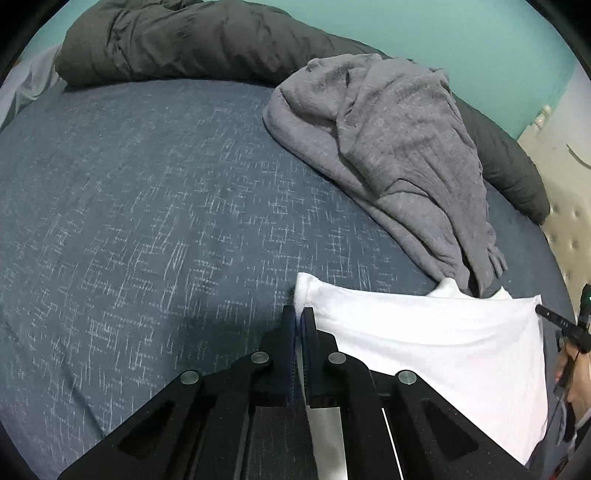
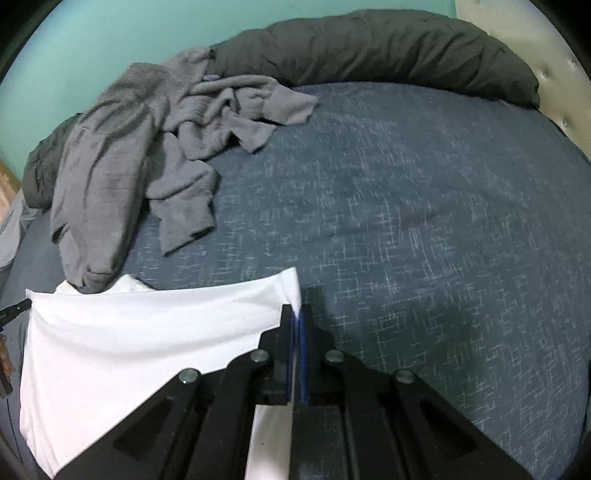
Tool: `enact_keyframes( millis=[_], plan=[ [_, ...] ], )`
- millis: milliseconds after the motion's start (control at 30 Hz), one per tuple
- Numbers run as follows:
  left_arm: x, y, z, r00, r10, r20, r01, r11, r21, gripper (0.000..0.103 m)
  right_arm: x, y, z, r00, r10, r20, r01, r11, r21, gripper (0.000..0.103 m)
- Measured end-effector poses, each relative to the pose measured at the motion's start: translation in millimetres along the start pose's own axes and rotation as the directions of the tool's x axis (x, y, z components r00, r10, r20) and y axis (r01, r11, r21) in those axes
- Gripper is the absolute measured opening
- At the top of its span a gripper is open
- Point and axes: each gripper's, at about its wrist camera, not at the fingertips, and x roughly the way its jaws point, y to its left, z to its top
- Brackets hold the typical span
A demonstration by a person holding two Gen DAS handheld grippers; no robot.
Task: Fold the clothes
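A white garment [image 1: 436,343] is held stretched between the two grippers above the blue bed sheet [image 1: 147,229]. My left gripper [image 1: 298,314] is shut on its left corner. At the far right edge of the left wrist view the other gripper's tip [image 1: 554,317] pinches the opposite corner. In the right wrist view the white garment [image 2: 122,332] spreads to the left, and my right gripper [image 2: 297,314] is shut on its right corner. A crumpled grey garment [image 1: 388,147] lies behind it, its lower end touching the white cloth's far edge. The same grey garment [image 2: 140,155] fills the upper left of the right wrist view.
A dark grey duvet [image 1: 177,40] is bunched along the far side of the bed, seen again as the duvet [image 2: 369,48] in the right wrist view. A cream tufted headboard [image 1: 565,206] borders the bed. Behind stands a teal wall [image 1: 461,33]. A person's hand [image 1: 576,376] holds the right gripper.
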Motion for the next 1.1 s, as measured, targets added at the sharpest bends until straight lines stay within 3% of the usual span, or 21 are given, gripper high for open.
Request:
enact_keyframes(
  millis=[300, 367, 433, 500, 567, 733, 900, 967, 1000, 1033, 1100],
  plan=[
    [22, -3, 4, 0.999, 0.023, -0.027, -0.024, 1.0, -0.008, 0.005, 13, 0, -2, 0.998, 0.061, -0.027, -0.061, 0.998, 0.018, 0.004],
    [19, -3, 2, 1.0, 0.027, -0.014, -0.027, 1.0, -0.006, 0.015, 10, -7, -2, 0.998, 0.057, -0.025, -0.056, 0.997, 0.044, 0.012],
    [15, -5, 0, 1.0, 0.025, -0.008, -0.025, 1.0, 0.011, 0.029, 4, -14, -3, 0.999, 0.045, -0.007, -0.044, 0.997, 0.061, 0.033],
    [11, -7, -3, 1.0, 0.022, -0.001, -0.022, 0.999, 0.031, 0.033, -3, -19, -3, 0.998, 0.056, 0.012, -0.057, 0.996, 0.074, 0.044],
    [7, -9, -7, 1.0, 0.004, -0.001, -0.004, 0.999, 0.044, 0.033, -6, -21, -4, 0.997, 0.077, 0.018, -0.078, 0.994, 0.071, 0.044],
    [10, -17, -13, 1.0, -0.008, -0.022, 0.01, 0.996, 0.091, 0.034, -4, -14, -7, 0.993, 0.117, 0.0, -0.117, 0.992, 0.035, 0.044],
    [21, -16, -5, 1.0, -0.007, -0.01, 0.008, 0.997, 0.071, 0.033, 9, -1, -7, 0.994, 0.111, -0.022, -0.111, 0.994, -0.002, 0.044],
    [21, -14, -5, 1.0, -0.005, -0.007, 0.005, 0.997, 0.071, 0.033, 14, 1, -7, 0.994, 0.107, -0.024, -0.108, 0.994, -0.017, 0.033],
    [22, -12, -5, 1.0, -0.01, -0.002, 0.01, 0.998, 0.069, 0.024, 14, 2, -6, 0.994, 0.111, -0.017, -0.111, 0.994, -0.018, 0.013],
    [21, -11, -5, 1.0, -0.013, 0.003, 0.013, 0.997, 0.069, 0.003, 14, 2, -6, 0.994, 0.112, -0.008, -0.112, 0.994, -0.02, 0.004],
    [19, -11, -5, 1.0, -0.015, 0.015, 0.014, 0.997, 0.078, 0.002, 12, 1, -6, 0.994, 0.108, 0.013, -0.108, 0.994, -0.027, 0.003]
  ],
)
